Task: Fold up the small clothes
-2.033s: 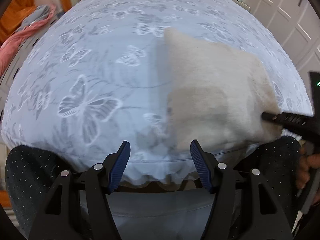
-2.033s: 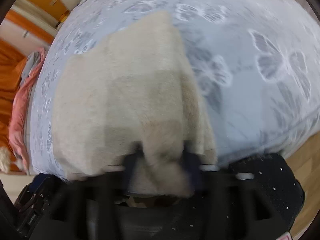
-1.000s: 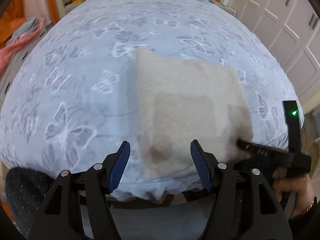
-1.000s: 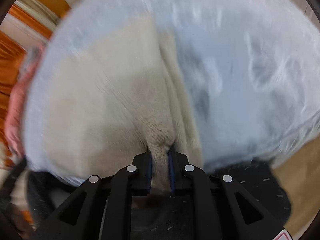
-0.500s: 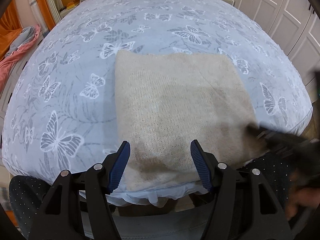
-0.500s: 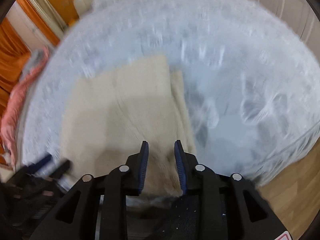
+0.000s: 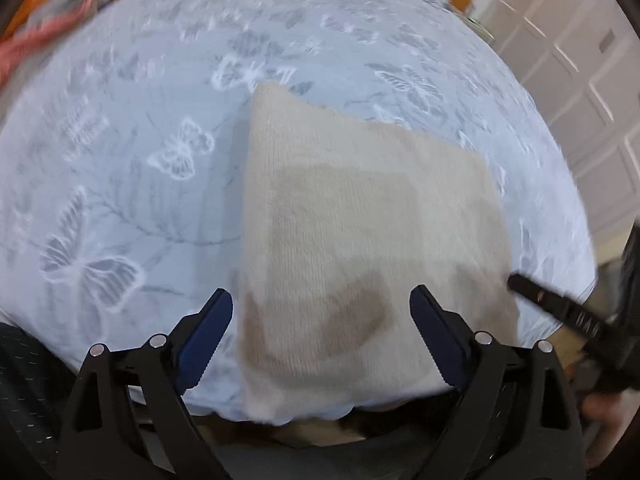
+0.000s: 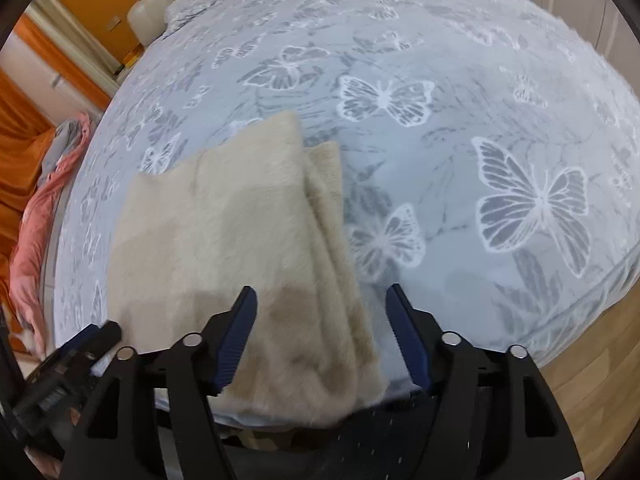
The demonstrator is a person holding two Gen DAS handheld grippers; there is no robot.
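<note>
A folded beige knit garment [image 7: 360,240] lies flat near the front edge of the bed; it also shows in the right wrist view [image 8: 240,240], with stacked folded layers along its right side. My left gripper [image 7: 320,336] is open and empty, its jaws wide over the garment's near left corner. My right gripper [image 8: 320,336] is open and empty, hovering over the garment's near right corner. The right gripper's finger shows at the right in the left wrist view [image 7: 560,312]. The left gripper shows at the lower left in the right wrist view [image 8: 80,348].
The bed is covered by a light blue butterfly-print sheet [image 8: 480,120]. A pink cloth [image 8: 36,232] lies off the bed's left side. White cupboard doors [image 7: 580,60] stand at the right. Wooden floor [image 8: 592,360] runs beside the bed's near right edge.
My right gripper, shut on the garment's edge a second ago, has let go and opened wide. The garment now rests flat. The left gripper stayed open and shifted over the garment's corner.
</note>
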